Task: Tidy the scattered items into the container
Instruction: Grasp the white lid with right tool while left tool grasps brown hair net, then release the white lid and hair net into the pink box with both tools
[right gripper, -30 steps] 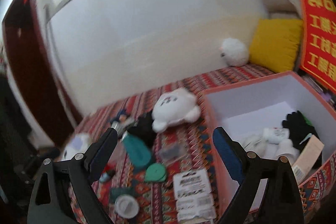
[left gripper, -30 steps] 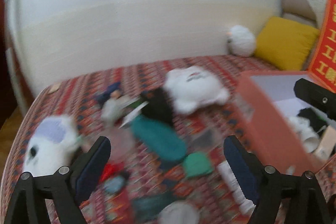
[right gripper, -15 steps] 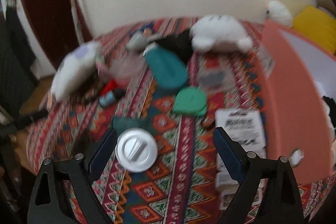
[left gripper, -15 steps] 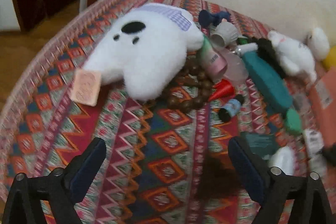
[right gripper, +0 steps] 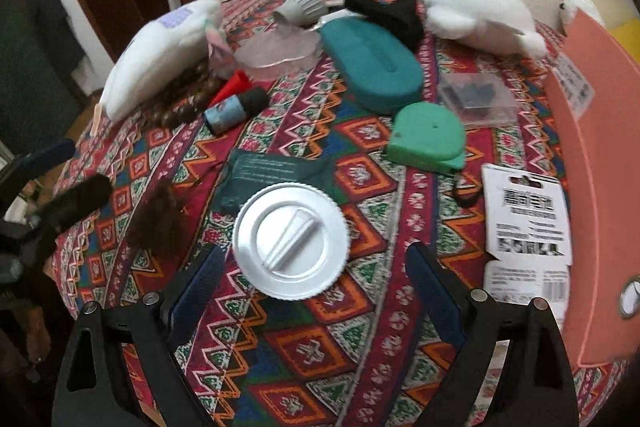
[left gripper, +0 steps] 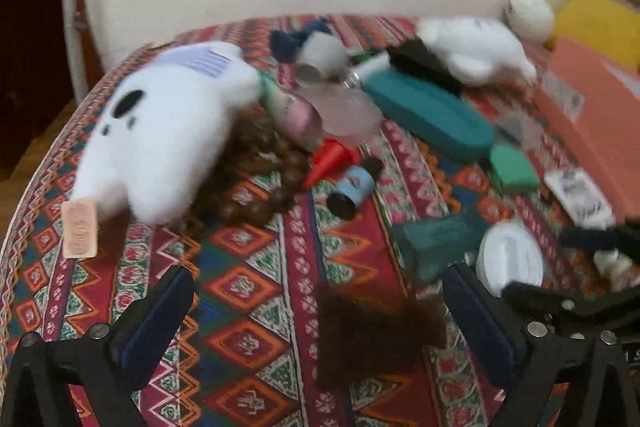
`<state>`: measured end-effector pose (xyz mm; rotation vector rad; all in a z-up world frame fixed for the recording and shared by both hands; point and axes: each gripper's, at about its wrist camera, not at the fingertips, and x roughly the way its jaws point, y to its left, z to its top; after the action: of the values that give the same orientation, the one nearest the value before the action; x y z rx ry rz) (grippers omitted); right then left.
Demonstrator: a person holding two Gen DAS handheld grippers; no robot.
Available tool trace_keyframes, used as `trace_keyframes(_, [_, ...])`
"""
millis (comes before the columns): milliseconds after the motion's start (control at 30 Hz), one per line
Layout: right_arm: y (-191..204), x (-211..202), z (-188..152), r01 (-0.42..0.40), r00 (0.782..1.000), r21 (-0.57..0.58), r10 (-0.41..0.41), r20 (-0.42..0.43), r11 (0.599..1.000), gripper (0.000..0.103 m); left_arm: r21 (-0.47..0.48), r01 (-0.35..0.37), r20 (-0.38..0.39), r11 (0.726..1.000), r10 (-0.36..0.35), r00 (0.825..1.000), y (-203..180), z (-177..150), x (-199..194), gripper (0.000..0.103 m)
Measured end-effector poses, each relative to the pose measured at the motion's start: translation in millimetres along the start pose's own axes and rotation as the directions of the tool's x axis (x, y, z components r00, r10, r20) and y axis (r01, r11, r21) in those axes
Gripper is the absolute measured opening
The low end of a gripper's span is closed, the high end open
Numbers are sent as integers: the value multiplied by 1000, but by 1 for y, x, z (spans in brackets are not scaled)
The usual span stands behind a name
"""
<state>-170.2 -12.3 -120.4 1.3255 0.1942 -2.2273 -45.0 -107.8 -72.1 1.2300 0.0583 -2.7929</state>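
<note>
Scattered items lie on a patterned cloth (right gripper: 360,343). My right gripper (right gripper: 314,259) is open low over it, and a white round lid (right gripper: 290,251) lies between its fingertips. My left gripper (left gripper: 318,291) is open too, with a brown furry tuft (left gripper: 376,331) just ahead between its fingers. The same lid (left gripper: 512,259) shows to the right of that gripper. The orange box (right gripper: 600,147) stands at the right edge. Farther off lie a white plush with a purple patch (left gripper: 168,131), a teal case (right gripper: 372,63) and a green tape measure (right gripper: 428,139).
A small blue bottle (right gripper: 232,111), a red cone (left gripper: 328,159), wooden beads (left gripper: 260,183), a dark green packet (right gripper: 272,175), a clear plastic box (right gripper: 476,99) and a printed card pack (right gripper: 524,215) are around. A second white plush (right gripper: 476,11) lies by the wall. The table edge curves at the left.
Both grippers have come down from a high view of the box to low over the cloth. The right one has closed in on the white lid; the left view has shifted right.
</note>
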Motion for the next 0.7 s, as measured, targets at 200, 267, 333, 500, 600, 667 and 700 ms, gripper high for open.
trace_keyframes(200, [7,23,3,27,999,-34,-28,-41,999,65,8,44,-155,999,-42,987,-8,-17,37,103])
trace_keyframes(267, [1,17,5,46,999,-29,-47,-27,999,65,6,69,-187,998,-67,980,-10,-22,49,103])
trace_keyframes(333, [-9,13,5,7,999,17,-7,-38,1000,65,2,75,-206,997,-73,976,-12,-24,58,103])
trace_keyframes(500, [-25,10,5,-41,998,78,45,-54,996,65,14,58,-211,998,-54,976,-19,-26,64,103])
trace_keyframes(600, [-27,9,6,-52,997,76,56,-56,996,65,51,53,-182,997,-43,982,-23,-27,62,63])
trace_keyframes(667, [-25,8,7,-61,996,76,66,-55,995,65,62,80,-160,995,-69,985,-22,-23,54,13])
trace_keyframes(700, [-24,5,7,-65,996,70,68,-49,995,65,45,93,-157,995,-85,984,-17,-21,52,12])
